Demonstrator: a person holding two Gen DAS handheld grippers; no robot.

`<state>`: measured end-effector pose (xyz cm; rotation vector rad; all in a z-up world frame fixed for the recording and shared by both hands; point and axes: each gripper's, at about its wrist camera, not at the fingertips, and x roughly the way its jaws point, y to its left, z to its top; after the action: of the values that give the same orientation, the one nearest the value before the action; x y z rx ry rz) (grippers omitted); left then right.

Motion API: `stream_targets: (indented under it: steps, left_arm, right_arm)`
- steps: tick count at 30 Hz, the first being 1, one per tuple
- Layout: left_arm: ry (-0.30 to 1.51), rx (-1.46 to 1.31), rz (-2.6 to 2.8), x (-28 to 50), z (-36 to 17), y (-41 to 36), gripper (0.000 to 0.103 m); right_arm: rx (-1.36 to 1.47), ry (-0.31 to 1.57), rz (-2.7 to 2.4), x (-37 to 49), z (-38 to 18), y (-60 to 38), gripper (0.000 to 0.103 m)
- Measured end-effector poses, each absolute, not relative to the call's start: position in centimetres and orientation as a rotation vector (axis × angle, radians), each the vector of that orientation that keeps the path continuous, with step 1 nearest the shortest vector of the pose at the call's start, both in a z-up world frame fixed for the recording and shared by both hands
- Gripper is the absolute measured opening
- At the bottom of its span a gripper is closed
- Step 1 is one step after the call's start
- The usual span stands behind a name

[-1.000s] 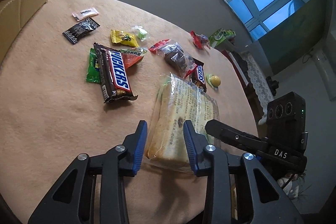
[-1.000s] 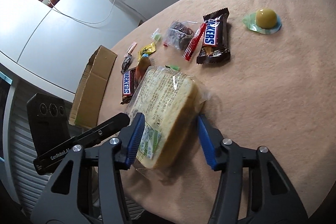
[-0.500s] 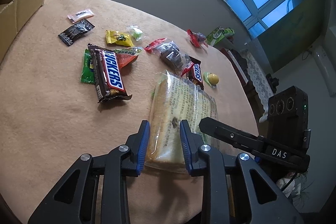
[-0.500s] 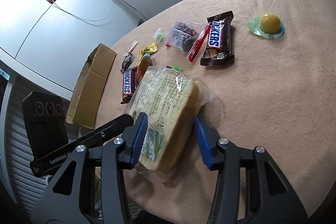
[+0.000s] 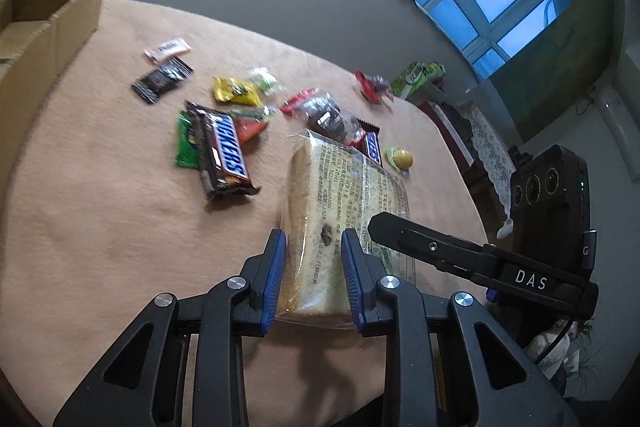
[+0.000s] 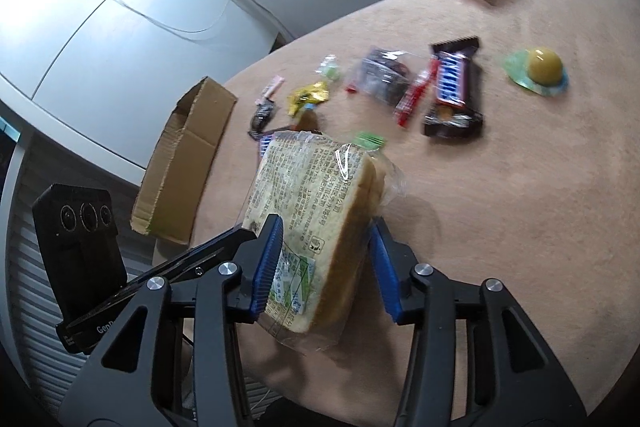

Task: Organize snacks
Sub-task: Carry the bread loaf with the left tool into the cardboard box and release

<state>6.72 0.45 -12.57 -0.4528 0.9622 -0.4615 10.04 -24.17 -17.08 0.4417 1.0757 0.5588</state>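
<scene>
Between the blue pads of the left tongs (image 5: pixel 314 275) sits the clear-wrapped loaf of sliced bread (image 5: pixel 340 211), clenched at its near end. The right tongs (image 6: pixel 326 267) bracket the same loaf (image 6: pixel 316 211); the left pad touches the wrapper, the right pad stands just clear, so a full grip cannot be confirmed. The two-sided hold is judged to support a soft, bulky pack above the peach cloth-covered surface (image 5: pixel 100 227). Loose snacks include a brown Snickers bar (image 5: pixel 224 151). The brown cardboard box (image 6: pixel 184 159) lies beyond; its contents are not visible.
</scene>
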Motion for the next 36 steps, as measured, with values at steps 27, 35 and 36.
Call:
stream_targets:
  steps: [27, 35, 36]
  left_arm:
    - [0.721, -0.516, -0.141, 4.1, -5.6, 17.9, 0.026]
    - [0.757, -0.541, -0.052, 4.1, -7.1, 21.9, 0.026]
    - [0.760, -0.548, -0.046, 4.2, -7.2, 22.1, 0.026]
  right_arm:
    - [0.241, 0.964, 0.911, 13.6, -7.9, -2.0, 0.046]
    - [0.166, 1.008, 0.957, 14.4, -9.6, 3.2, 0.046]
    - [0.161, 1.017, 0.957, 14.7, -9.9, 3.7, 0.046]
